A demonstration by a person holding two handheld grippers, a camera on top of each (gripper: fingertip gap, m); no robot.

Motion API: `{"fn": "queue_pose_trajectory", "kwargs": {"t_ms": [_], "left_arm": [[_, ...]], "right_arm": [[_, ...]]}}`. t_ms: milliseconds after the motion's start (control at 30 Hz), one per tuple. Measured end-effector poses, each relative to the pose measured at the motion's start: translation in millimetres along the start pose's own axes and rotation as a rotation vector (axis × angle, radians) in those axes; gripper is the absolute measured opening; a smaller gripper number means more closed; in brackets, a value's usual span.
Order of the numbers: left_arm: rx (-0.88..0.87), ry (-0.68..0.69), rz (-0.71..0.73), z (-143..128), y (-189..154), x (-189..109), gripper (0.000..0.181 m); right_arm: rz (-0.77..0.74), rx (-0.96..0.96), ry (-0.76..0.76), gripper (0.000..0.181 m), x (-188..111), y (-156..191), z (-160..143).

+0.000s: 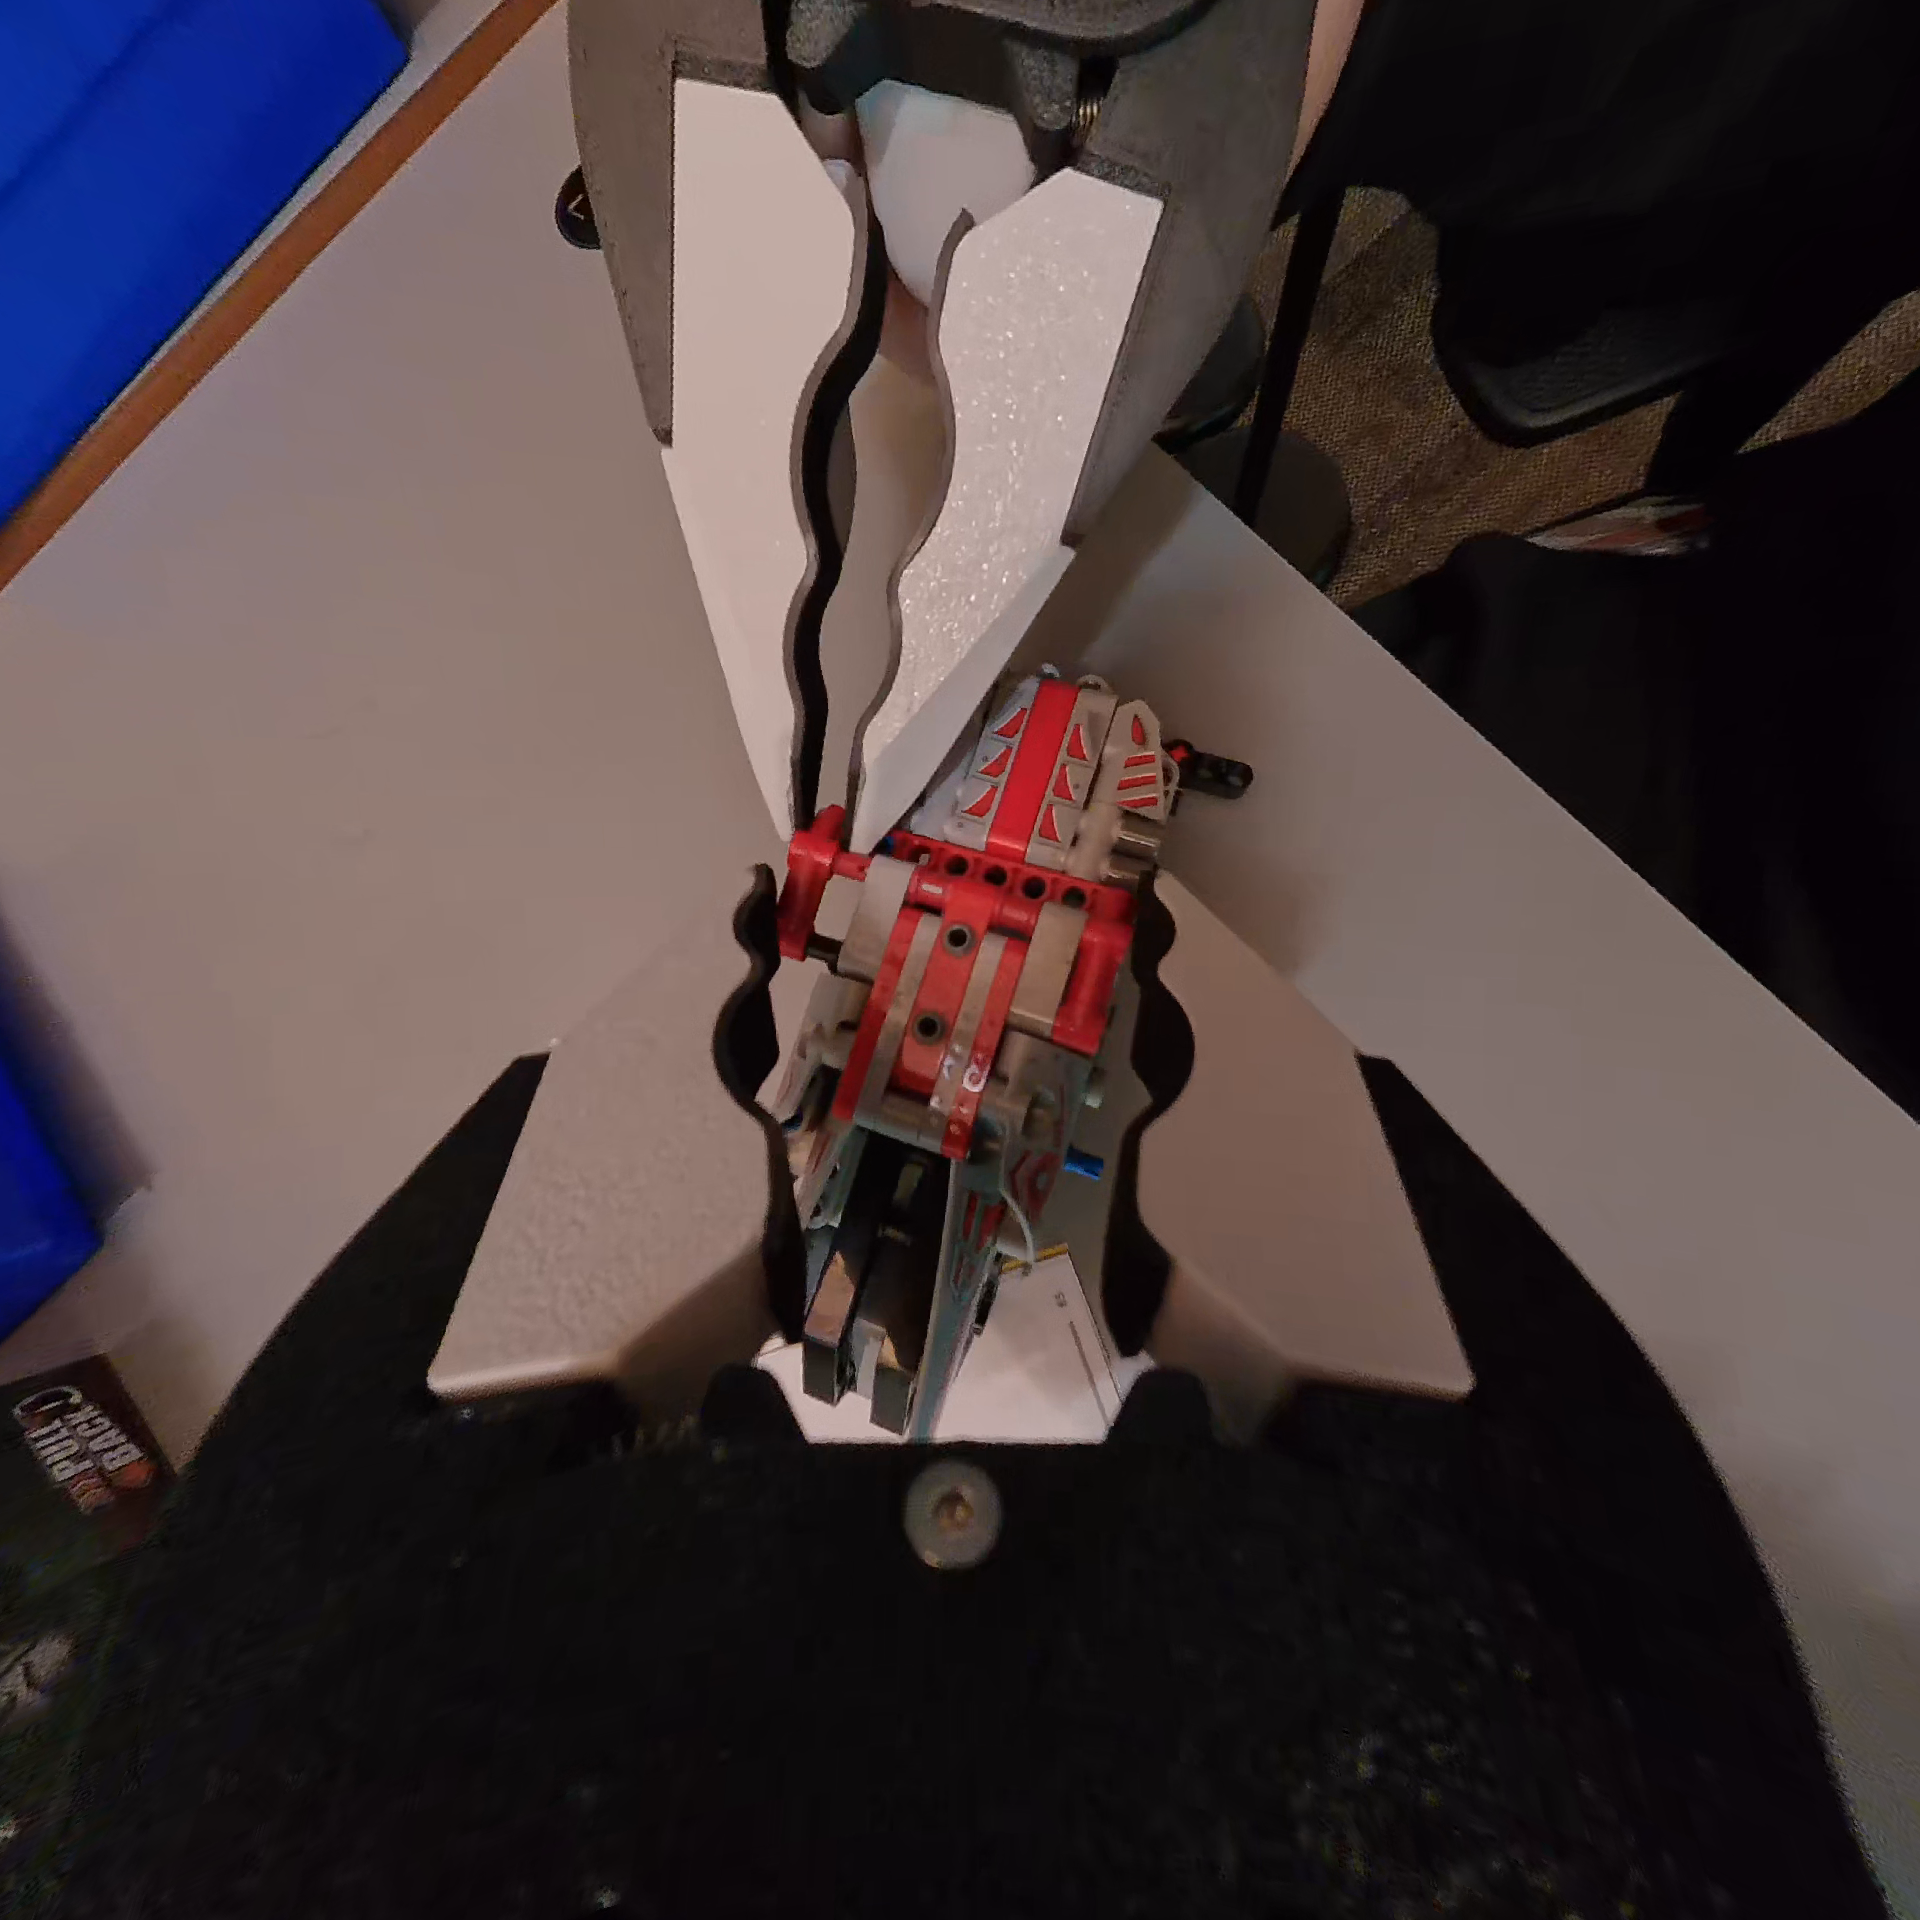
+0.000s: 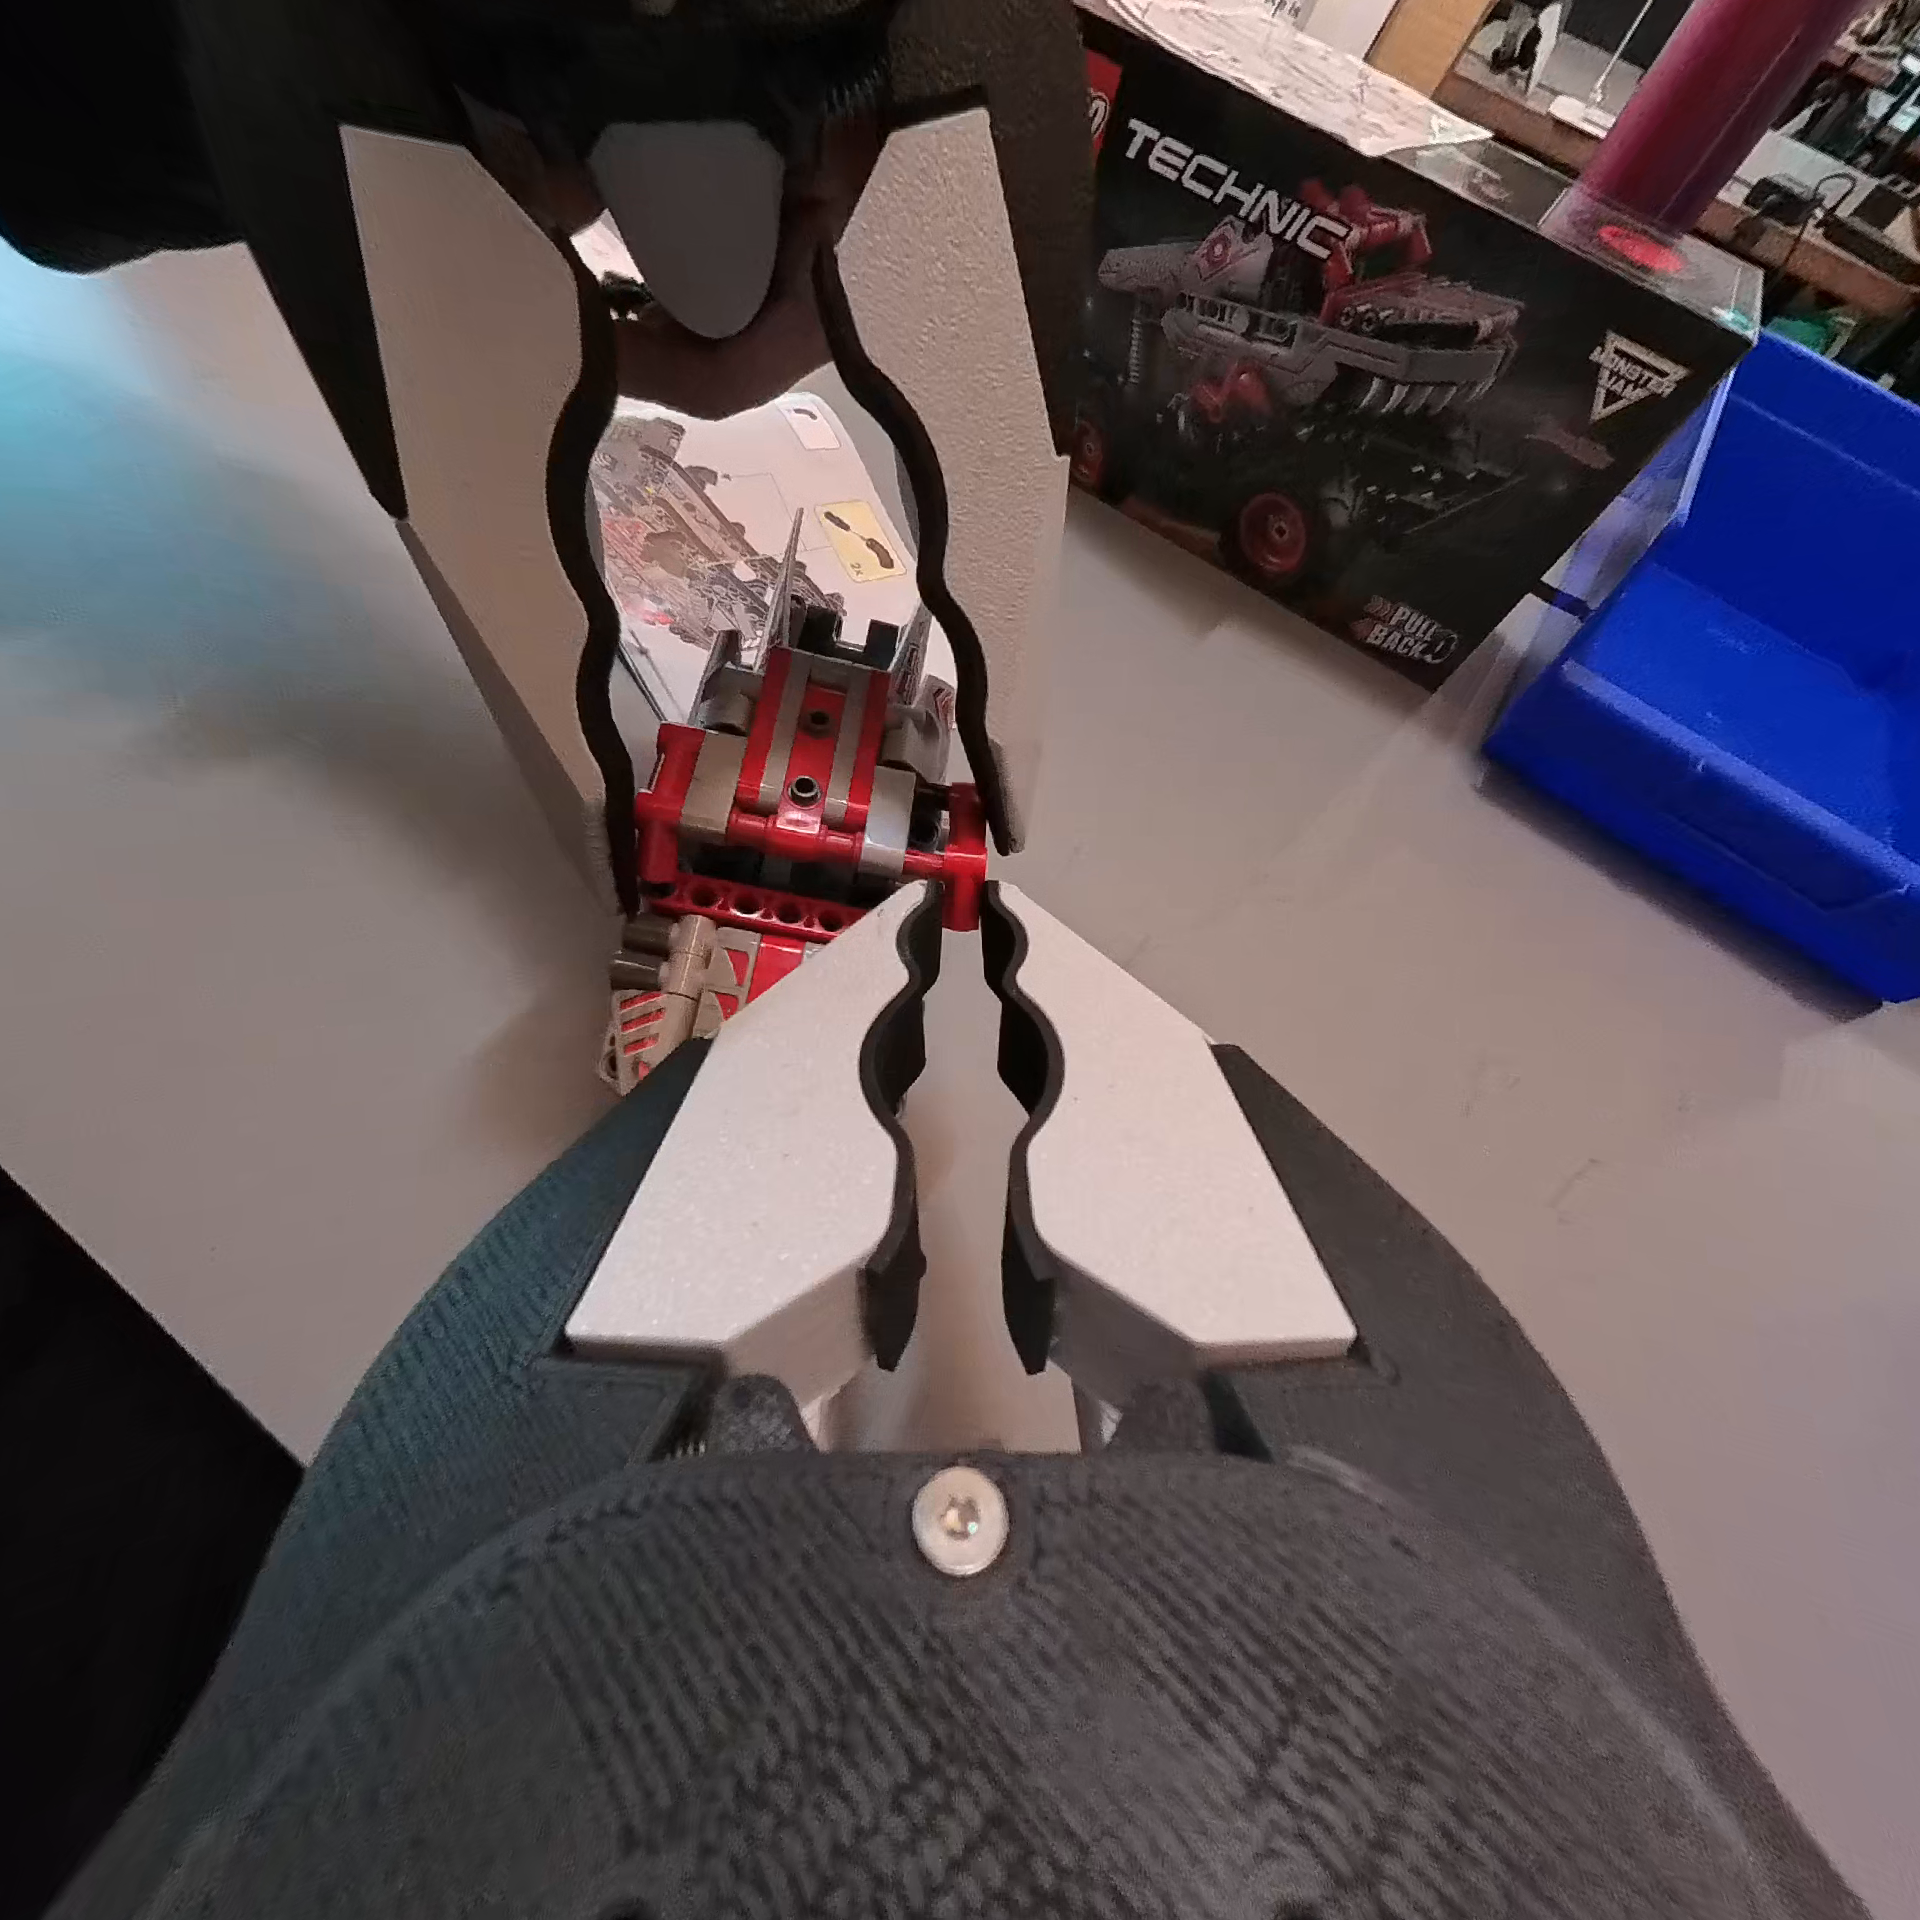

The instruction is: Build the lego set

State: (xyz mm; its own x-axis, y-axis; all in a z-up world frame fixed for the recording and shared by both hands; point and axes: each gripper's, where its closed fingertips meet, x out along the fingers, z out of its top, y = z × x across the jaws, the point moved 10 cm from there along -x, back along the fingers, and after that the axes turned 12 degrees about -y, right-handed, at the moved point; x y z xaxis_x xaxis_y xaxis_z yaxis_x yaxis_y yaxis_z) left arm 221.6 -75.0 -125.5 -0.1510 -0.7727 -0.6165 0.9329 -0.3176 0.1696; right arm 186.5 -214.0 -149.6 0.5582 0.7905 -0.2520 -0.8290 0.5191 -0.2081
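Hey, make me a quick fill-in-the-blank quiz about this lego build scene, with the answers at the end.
1. The left gripper is clamped around the red and ____ lego model.
2. The right gripper pinches a small ____ connector on the model's side.
3. Beside the set's box stands a ____ plastic bin.

Missing words: grey; red; blue

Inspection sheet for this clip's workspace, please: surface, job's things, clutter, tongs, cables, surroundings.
Surface: pale table, bare around the work.
Job's things: red and grey lego model; instruction sheet beneath it.
Clutter: set box; blue bin beside it.
Tongs: left tongs clamp the model's sides; right tongs pinch its red end piece.
Cables: nothing seen on the table.
Surroundings: carpet floor and dark chair base past the edge.
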Motion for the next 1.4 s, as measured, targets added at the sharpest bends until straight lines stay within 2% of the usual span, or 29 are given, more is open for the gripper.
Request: {"fn": "queue_pose_trajectory", "kwargs": {"t_ms": [33, 200, 467, 667, 833, 1100, 1400], "left_arm": [[0.004, -0.001, -0.003, 0, 0, 0, 0.066], [0.009, -0.014, -0.018, -2, 1, 1, 0.066], [0.001, -0.064, -0.041, -7, 3, 1, 0.067], [-0.017, -0.095, -0.022, -10, 1, 0, 0.067], [-0.028, -0.142, -0.023, -14, 4, 0, 0.066], [-0.015, -0.122, -0.034, -12, 5, 0, 0.065], [-0.055, -0.194, -0.047, -20, 7, -1, 0.068]], "right_arm": [[-0.001, -0.001, 0.003, 0.006, -1, 1, 0], [0.005, -0.012, 0.013, 0.006, 0, 1, 0], [0.071, 0.113, -0.125, 0.006, 0, -7, -12], [0.111, 0.104, -0.208, 0.005, 0, -9, -20], [0.11, 0.063, -0.203, 0.006, 1, -9, -21], [0.118, 0.034, -0.174, 0.006, 2, -11, -18], [0.176, 0.198, -0.283, 0.006, 4, -17, -29]]}}
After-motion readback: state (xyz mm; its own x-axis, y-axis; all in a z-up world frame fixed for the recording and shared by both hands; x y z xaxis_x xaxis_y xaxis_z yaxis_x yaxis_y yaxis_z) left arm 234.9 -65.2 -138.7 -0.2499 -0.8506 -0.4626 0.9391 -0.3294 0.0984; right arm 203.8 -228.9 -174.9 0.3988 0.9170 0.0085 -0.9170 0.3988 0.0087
